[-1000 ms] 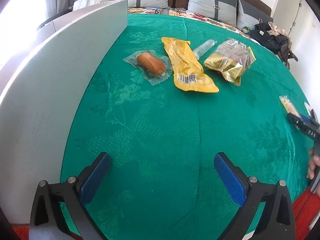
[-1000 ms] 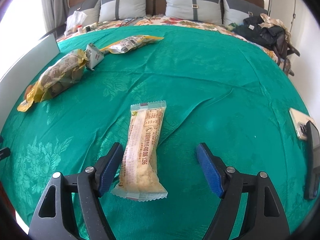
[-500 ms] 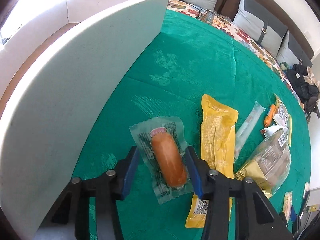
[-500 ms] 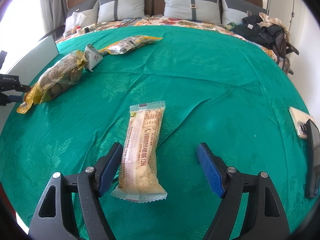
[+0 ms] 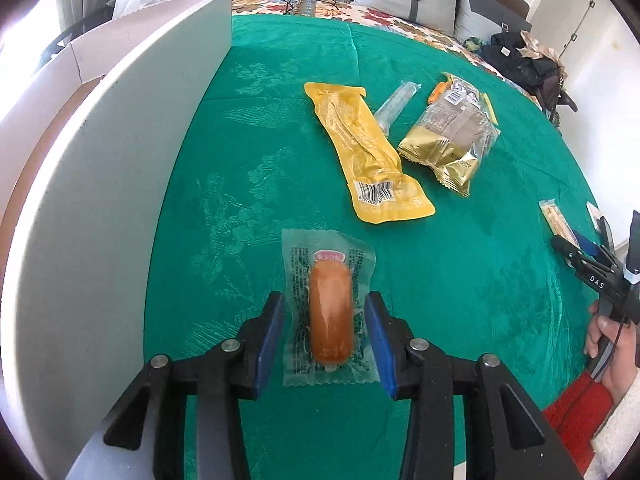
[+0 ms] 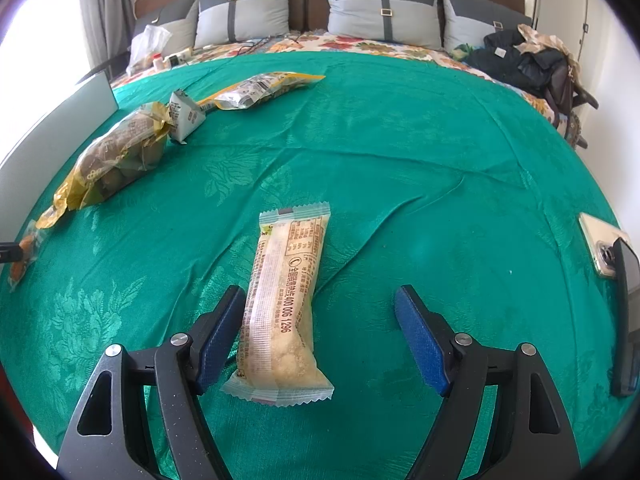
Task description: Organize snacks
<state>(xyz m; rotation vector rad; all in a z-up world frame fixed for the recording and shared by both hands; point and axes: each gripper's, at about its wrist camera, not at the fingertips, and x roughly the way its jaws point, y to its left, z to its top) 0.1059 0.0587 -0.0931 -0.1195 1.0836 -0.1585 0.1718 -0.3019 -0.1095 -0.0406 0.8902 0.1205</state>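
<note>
In the left wrist view my left gripper [image 5: 326,330] is closed on the clear wrapper of a sausage snack [image 5: 330,322] and holds it over the green cloth. A yellow pouch [image 5: 366,152], a clear tube packet [image 5: 396,106] and a gold bag [image 5: 454,136] lie beyond it. In the right wrist view my right gripper [image 6: 320,328] is open, low over the cloth. A pale cracker bar packet [image 6: 286,304] lies between its fingers, close to the left pad [image 6: 222,334]. The gold bag [image 6: 116,160] and other packets [image 6: 260,88] lie at far left.
A white cardboard box [image 5: 100,168] stands along the left side of the green bedspread [image 5: 480,260]. A phone [image 6: 604,248] and a dark device [image 6: 626,316] lie at the right edge. Pillows and a bag of clothes [image 6: 532,60] are at the back.
My left gripper moved up to the sausage snack, closed on its wrapper and carried it back toward the near edge. The right gripper has stayed still and open.
</note>
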